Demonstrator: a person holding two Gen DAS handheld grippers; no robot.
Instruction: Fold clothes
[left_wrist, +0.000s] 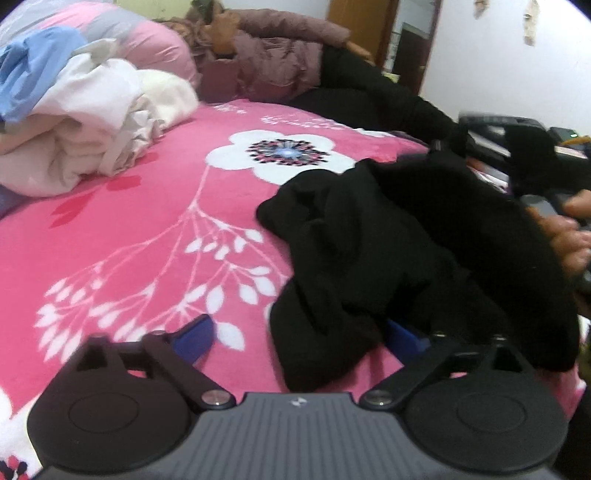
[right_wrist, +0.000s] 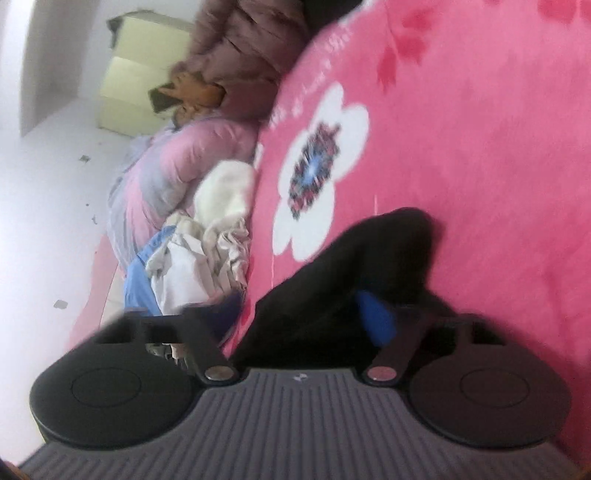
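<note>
A crumpled black garment (left_wrist: 388, 251) lies on the pink floral blanket (left_wrist: 147, 229). My left gripper (left_wrist: 299, 336) is open, its blue fingers spread wide, with the garment's near edge lying between them over the right finger. My right gripper (right_wrist: 306, 310) is also open, rolled sideways, and the black garment (right_wrist: 332, 288) sits between its fingers against the right blue finger (right_wrist: 376, 317). In the left wrist view the right gripper (left_wrist: 517, 147) appears beyond the garment at the right, with a hand on it.
A heap of white and blue clothes (left_wrist: 81, 118) lies at the back left of the bed, also in the right wrist view (right_wrist: 199, 251). A pink-grey pillow (left_wrist: 147, 40) and a person in a mauve puffer jacket (left_wrist: 273, 51) are behind. White wall and a door stand at right.
</note>
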